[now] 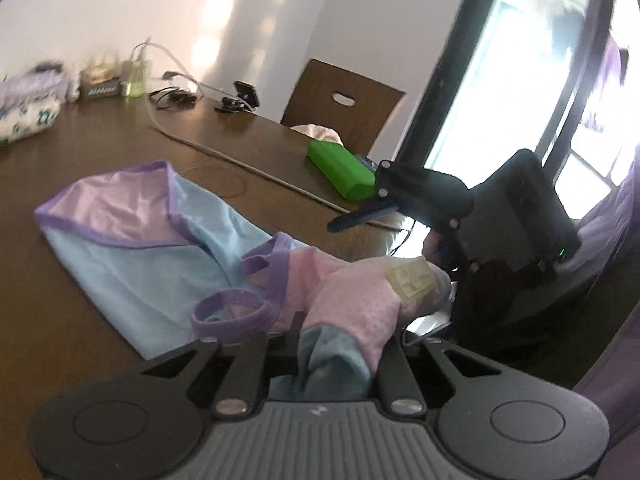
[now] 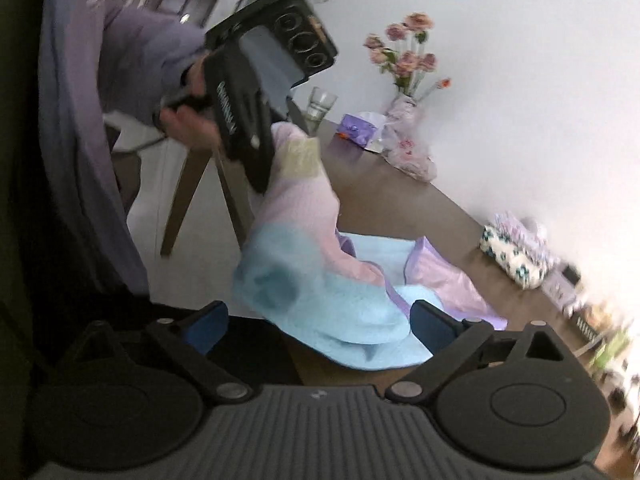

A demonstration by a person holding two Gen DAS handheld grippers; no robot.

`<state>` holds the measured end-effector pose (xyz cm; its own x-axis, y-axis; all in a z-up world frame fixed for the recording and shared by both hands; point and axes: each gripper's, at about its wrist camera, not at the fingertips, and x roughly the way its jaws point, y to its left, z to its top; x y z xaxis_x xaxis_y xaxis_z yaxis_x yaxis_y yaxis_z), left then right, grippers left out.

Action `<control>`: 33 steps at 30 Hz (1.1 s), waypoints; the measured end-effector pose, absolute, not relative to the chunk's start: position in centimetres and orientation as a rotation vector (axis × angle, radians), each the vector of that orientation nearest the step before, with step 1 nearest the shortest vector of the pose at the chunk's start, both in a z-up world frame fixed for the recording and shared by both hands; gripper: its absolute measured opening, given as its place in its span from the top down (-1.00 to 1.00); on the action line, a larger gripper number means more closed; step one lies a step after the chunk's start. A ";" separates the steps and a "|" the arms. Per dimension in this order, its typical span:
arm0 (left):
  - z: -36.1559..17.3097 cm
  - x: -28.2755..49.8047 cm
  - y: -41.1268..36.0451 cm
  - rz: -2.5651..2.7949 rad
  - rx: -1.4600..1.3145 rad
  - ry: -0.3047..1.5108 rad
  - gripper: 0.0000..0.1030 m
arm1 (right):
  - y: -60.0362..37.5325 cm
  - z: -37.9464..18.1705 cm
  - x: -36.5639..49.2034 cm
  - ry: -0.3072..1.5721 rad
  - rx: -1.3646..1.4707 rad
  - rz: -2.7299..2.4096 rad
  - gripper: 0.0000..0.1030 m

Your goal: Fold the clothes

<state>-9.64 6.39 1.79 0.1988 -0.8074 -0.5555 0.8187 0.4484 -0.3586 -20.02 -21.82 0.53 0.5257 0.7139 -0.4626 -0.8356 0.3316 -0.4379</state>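
In the left wrist view, the left gripper (image 1: 340, 344) is pinched on a bunch of the pink and blue garment (image 1: 160, 256), whose cloth is gathered between its fingers. The rest trails forward and left onto the brown table (image 1: 100, 140). The right gripper (image 1: 360, 216) hovers beyond, beside a green box (image 1: 340, 168).

In the right wrist view, the right gripper (image 2: 316, 324) stands spread wide, the blue cloth (image 2: 320, 300) lying between its blue pads (image 2: 434, 322) without being squeezed. The left gripper (image 2: 280, 152) lifts the pink end above the table edge.
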 end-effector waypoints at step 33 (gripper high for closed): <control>-1.8 -2.7 8.6 -0.798 -0.688 0.851 0.42 | -26.9 -0.5 -4.1 0.823 0.452 0.913 -0.04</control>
<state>-2.70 8.63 -1.80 0.4178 -0.8260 -0.3784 0.3245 0.5248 -0.7870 -4.11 -26.92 -0.47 0.3463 0.8346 -0.4283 -0.5126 0.5507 0.6588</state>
